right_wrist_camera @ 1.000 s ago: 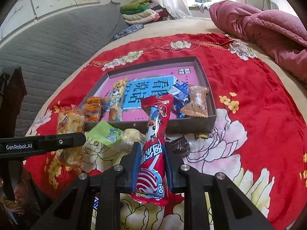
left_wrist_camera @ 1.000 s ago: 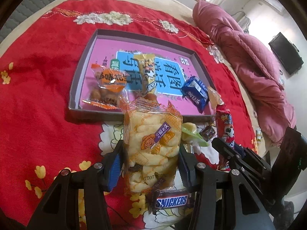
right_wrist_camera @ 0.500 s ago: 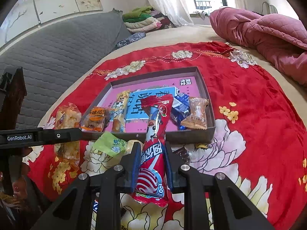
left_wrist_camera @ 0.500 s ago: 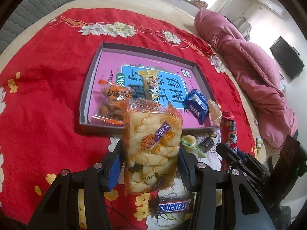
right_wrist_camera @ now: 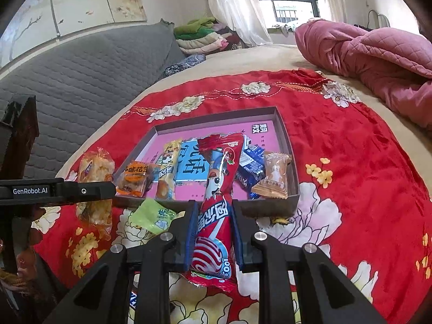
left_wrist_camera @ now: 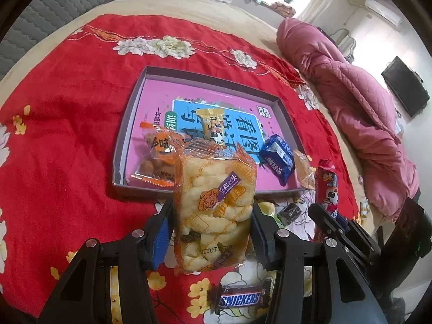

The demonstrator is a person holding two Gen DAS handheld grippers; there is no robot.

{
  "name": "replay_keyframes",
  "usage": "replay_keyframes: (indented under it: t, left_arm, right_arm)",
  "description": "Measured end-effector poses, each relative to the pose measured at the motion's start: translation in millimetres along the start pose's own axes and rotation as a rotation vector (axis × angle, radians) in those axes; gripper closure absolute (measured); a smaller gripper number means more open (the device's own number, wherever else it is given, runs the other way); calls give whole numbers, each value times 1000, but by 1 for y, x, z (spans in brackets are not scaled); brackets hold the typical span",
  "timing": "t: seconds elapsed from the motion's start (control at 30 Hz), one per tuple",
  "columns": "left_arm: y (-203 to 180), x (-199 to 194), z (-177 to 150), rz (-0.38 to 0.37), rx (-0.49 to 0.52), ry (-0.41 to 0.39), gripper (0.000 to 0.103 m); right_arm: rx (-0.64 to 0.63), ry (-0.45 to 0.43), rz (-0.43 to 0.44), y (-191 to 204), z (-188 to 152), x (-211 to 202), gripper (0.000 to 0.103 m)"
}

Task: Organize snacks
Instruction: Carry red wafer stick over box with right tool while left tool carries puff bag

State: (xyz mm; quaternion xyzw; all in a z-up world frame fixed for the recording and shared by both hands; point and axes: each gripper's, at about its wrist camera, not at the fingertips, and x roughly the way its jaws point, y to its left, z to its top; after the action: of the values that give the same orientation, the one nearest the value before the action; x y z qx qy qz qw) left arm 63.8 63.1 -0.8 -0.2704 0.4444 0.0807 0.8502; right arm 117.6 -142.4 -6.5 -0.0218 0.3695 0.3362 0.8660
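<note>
My left gripper [left_wrist_camera: 212, 216] is shut on a clear bag of yellow puffed snacks [left_wrist_camera: 214, 202] and holds it above the red cloth, just in front of the shallow box [left_wrist_camera: 129, 124]. My right gripper [right_wrist_camera: 212, 216] is shut on a long red snack packet [right_wrist_camera: 217, 197], held upright before the same box [right_wrist_camera: 294, 172]. The box holds an orange packet [left_wrist_camera: 159, 145], a yellow bar [left_wrist_camera: 212, 127], a blue packet [left_wrist_camera: 278, 156] and a tan sweet [right_wrist_camera: 275, 175]. The left gripper and its bag show at the left of the right wrist view [right_wrist_camera: 94, 172].
A Snickers bar [left_wrist_camera: 240, 298], a green packet [right_wrist_camera: 154, 216] and a dark sweet [left_wrist_camera: 290, 210] lie on the red flowered cloth [left_wrist_camera: 67, 113] in front of the box. A pink quilt [right_wrist_camera: 378, 59] lies at the right. A grey padded headboard [right_wrist_camera: 75, 64] is at the left.
Both grippers have risen with their snacks held, so the box and cloth sit lower and farther in both views. The grips have not changed.
</note>
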Motion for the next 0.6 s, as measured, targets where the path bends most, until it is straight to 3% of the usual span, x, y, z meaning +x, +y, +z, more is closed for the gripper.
replay_keyframes:
  t: [0.6]
  left_arm:
    - [-4,8,22,0,-8,-35,50]
  right_arm:
    - [24,-37,-10,-10,13,8,79]
